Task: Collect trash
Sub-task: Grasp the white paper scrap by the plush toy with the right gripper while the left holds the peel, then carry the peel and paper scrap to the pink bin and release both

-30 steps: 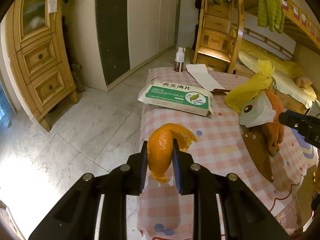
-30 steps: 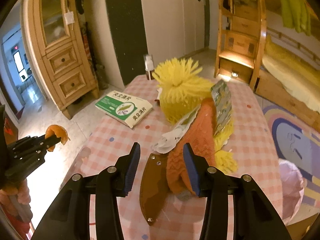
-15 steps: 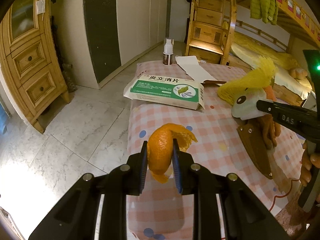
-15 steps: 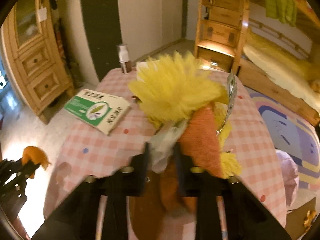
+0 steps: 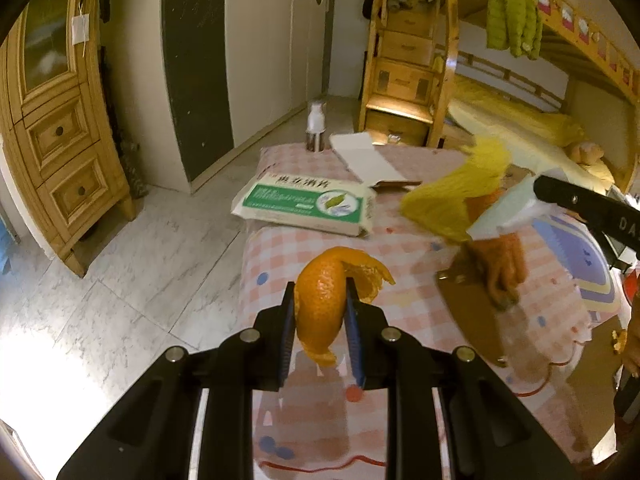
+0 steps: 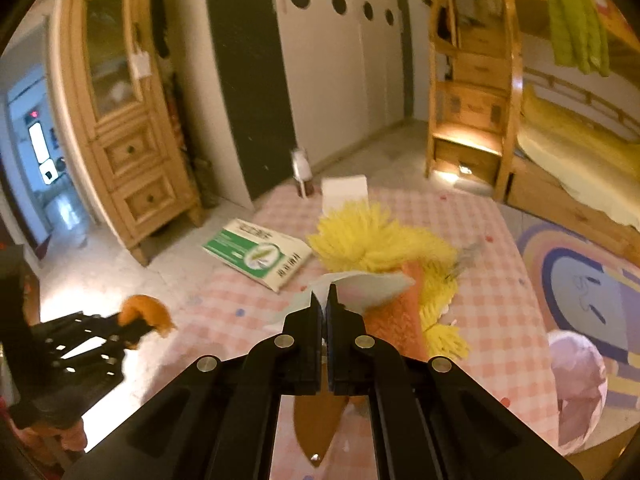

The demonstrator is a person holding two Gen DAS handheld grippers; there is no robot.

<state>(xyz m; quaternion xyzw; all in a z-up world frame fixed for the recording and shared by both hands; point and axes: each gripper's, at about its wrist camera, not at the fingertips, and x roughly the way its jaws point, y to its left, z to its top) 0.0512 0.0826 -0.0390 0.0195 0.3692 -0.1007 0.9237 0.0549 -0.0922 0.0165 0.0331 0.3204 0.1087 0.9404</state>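
Note:
A curl of orange peel is pinched between the pads of my left gripper, held above the near edge of the pink checked table. In the right wrist view the left gripper hangs at the left with the peel in it. My right gripper is shut on a white paper scrap, raised just above a yellow and orange plush toy. In the left wrist view the right gripper enters from the right with the scrap.
A green and white medicine box overhangs the table's left edge. A small bottle and a white sheet stand at the far end. A brown wooden blade lies by the toy. A pink bag hangs off the right.
The right gripper's jaws closed on the white paper scrap by the plush toy and lifted it. The left gripper drifted slightly with the orange peel still in it.

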